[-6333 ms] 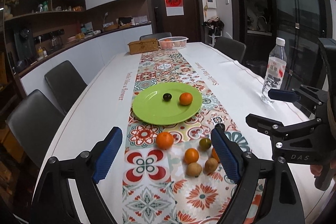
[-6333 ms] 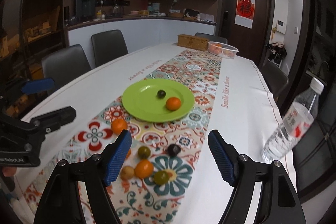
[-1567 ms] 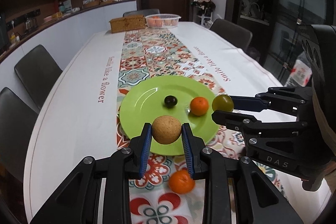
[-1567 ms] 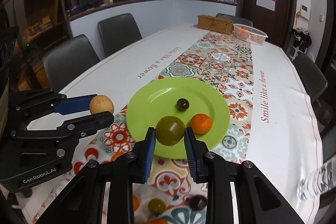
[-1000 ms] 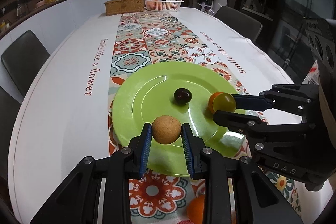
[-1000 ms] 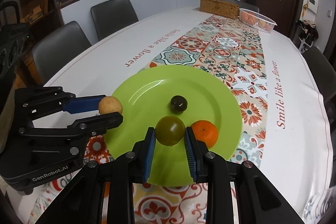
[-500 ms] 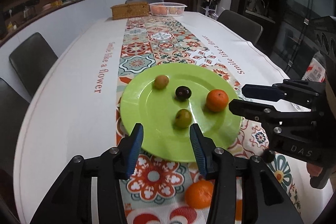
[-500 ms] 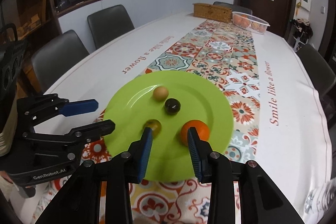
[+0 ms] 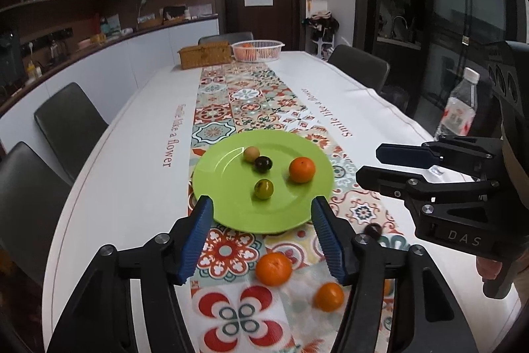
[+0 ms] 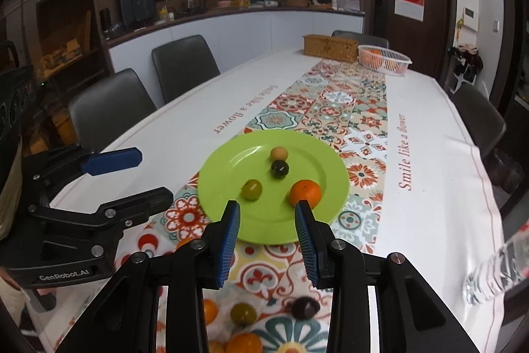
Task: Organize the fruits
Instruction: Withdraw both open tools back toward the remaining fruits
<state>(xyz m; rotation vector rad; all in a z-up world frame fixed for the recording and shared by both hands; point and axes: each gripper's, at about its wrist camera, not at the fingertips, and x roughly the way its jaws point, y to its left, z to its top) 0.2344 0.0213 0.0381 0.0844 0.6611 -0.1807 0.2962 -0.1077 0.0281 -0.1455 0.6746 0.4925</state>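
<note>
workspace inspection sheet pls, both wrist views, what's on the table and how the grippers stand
surface: white table with a patterned tile runner down the middle.
job's things: green plate holds four fruits: an orange, a green fruit, a dark fruit and a tan fruit. Loose fruits on the runner nearer the cameras include an orange one and a dark one.
clutter: water bottle, wicker box, white basket.
grippers: left gripper open and holding nothing; right gripper open and holding nothing.
cables: nothing seen.
surroundings: chairs, counter with shelves, dark door.
</note>
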